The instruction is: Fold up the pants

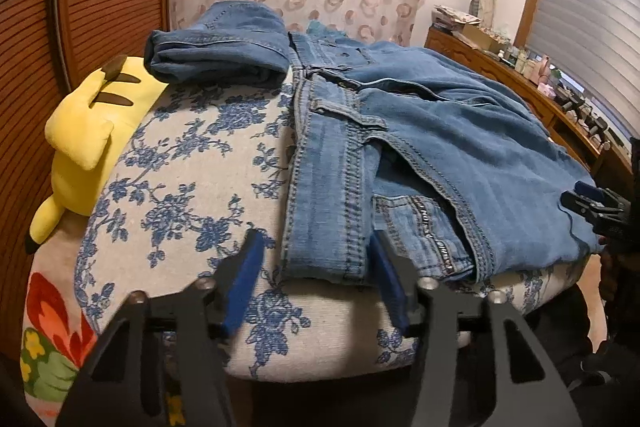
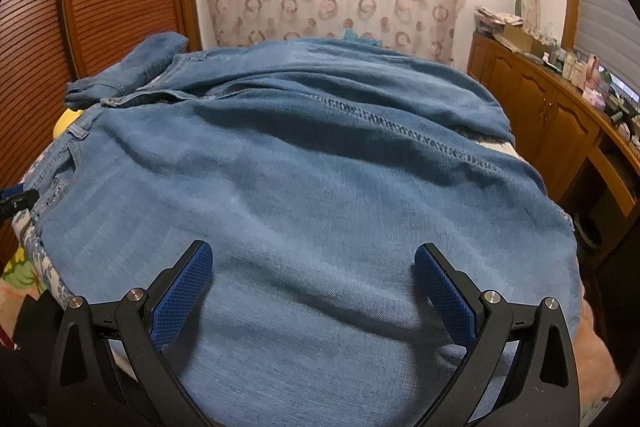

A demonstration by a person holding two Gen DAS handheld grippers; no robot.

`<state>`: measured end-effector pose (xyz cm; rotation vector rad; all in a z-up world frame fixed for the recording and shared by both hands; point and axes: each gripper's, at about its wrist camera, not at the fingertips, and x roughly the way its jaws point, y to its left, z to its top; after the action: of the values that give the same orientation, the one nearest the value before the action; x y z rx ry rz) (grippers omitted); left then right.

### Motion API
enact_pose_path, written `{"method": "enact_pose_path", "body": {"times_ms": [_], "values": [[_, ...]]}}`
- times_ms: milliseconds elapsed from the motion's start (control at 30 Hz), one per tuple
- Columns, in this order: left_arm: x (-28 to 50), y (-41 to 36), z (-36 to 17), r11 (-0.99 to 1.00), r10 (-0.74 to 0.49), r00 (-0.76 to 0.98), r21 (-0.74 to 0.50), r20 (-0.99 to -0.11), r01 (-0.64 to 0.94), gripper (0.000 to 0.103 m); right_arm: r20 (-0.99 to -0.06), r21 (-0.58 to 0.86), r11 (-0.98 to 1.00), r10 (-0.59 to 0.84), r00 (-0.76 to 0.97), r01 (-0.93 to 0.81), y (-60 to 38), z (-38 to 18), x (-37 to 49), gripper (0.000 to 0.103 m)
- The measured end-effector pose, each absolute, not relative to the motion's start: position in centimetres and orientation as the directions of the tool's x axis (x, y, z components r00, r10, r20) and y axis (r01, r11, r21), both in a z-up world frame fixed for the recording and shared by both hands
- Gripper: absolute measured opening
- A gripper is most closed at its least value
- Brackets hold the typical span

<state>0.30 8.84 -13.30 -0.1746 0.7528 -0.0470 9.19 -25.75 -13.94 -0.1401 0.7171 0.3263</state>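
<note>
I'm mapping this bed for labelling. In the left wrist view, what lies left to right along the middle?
Yellow plush toy → bare blue-flowered white bedcover → light blue denim jeans → black right gripper with blue pads at the jeans' right edge.

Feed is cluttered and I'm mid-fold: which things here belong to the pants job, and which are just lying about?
Part of the job:
- jeans, spread on the floral cushion
- left hand-held gripper, at the waistband edge
- right hand-held gripper, open over the leg

Lying about:
- folded jeans at the back
- yellow plush toy
- cluttered wooden sideboard
</note>
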Motion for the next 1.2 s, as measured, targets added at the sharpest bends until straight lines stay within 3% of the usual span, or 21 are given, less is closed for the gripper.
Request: {"method": "enact_pose_path", "body": {"times_ms": [100,267,533,900,1200], "values": [[0.3,8.6,-13.2,0.982,-0.129,0.728,-0.19,-0.674,-0.002,0.028,-0.672,-0.013,0.941,0.242,0.7,-0.337,-25.8,-14.2,9.3,0.103],[-0.1,8.4,-12.0,0.976,-0.156,0.751,-0.218,-0.642,0.016,0.017,-0.68,-0.005,0.944,0.24,0.693,-0.331,-26.1,-14.6,9.4,0.103],[0.2,7.7,-8.2,0.972,-0.189,0.805,-0.224,-0.563,0.072,0.014,-0.679,0.021,0.936,0.271,0.682,-0.35,-26.2,-14.1,9.2,0.099],[3.3,6.2,-4.4,0.976,-0.199,0.842,-0.178,-0.501,0.124,0.013,-0.646,0.067,0.894,0.377,0.664,-0.443,-24.3,-11.2,8.2,0.066],[7.4,3.8,-1.5,0.98,-0.199,0.863,-0.118,-0.463,0.163,0.012,-0.608,0.081,0.849,0.457,0.649,-0.522,-21.8,-8.8,7.5,0.059]]}}
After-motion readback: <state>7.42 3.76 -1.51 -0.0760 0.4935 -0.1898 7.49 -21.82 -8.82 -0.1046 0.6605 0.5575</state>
